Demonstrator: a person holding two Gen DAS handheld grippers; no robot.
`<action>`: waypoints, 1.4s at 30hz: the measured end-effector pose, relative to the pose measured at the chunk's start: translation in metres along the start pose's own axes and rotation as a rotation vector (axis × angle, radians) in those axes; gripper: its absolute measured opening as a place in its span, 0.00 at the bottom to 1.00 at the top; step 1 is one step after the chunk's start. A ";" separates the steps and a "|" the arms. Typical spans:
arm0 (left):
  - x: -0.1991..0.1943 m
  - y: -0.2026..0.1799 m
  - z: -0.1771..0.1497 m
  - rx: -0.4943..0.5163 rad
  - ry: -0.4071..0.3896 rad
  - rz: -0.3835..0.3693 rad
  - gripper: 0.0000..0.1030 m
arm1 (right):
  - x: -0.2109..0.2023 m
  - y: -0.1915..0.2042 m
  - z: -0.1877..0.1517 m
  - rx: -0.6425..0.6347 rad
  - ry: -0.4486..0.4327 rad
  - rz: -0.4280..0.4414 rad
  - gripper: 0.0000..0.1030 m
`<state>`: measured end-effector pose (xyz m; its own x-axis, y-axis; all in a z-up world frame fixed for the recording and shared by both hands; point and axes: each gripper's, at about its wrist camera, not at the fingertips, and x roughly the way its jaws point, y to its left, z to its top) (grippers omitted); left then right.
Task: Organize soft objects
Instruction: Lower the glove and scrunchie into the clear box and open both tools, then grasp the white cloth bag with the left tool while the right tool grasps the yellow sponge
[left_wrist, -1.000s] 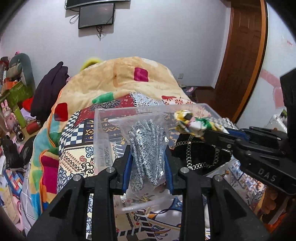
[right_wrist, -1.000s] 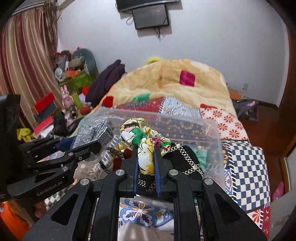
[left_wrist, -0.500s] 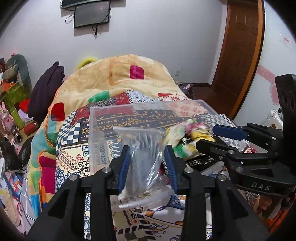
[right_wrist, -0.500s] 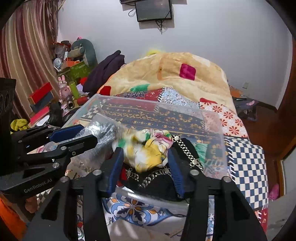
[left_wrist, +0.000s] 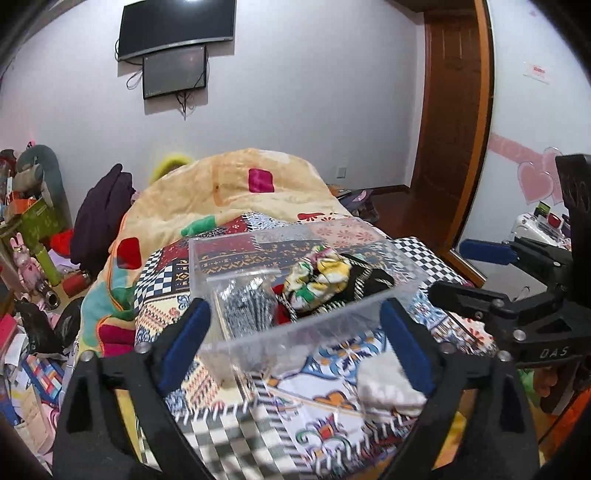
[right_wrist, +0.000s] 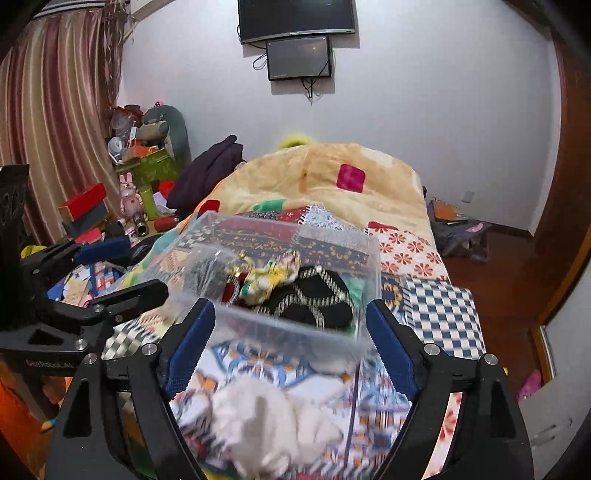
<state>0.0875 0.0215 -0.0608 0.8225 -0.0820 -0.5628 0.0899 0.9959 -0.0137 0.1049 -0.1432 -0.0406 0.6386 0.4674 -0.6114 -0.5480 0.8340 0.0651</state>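
A clear plastic bin stands on the patterned bedspread. Inside lie a clear bag of grey speckled fabric, a yellow floral scrunchie and a black item with chain trim. My left gripper is open and empty, pulled back before the bin's near wall. My right gripper is open and empty, also short of the bin. A white fluffy item lies on the bed in front of the bin.
A yellow quilt is heaped at the far end of the bed. Clutter of boxes and toys fills the floor to the left. A wooden door is at the right. Two screens hang on the far wall.
Both grippers opened and dropped their loads into the bin: the left the bag of grey fabric, the right the floral scrunchie. Both then pulled back and up from the bin.
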 end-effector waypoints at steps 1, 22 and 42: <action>-0.004 -0.003 -0.004 0.000 0.004 -0.001 0.94 | -0.003 0.001 -0.005 0.004 0.007 0.004 0.80; -0.023 -0.011 -0.091 -0.096 0.193 -0.017 0.94 | 0.022 0.028 -0.100 0.091 0.281 0.150 0.55; 0.082 -0.060 -0.065 -0.107 0.332 -0.146 0.55 | -0.025 -0.039 -0.085 0.190 0.096 0.016 0.51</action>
<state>0.1133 -0.0428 -0.1600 0.5774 -0.2233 -0.7853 0.1188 0.9746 -0.1898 0.0649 -0.2126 -0.0948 0.5712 0.4585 -0.6808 -0.4399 0.8713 0.2176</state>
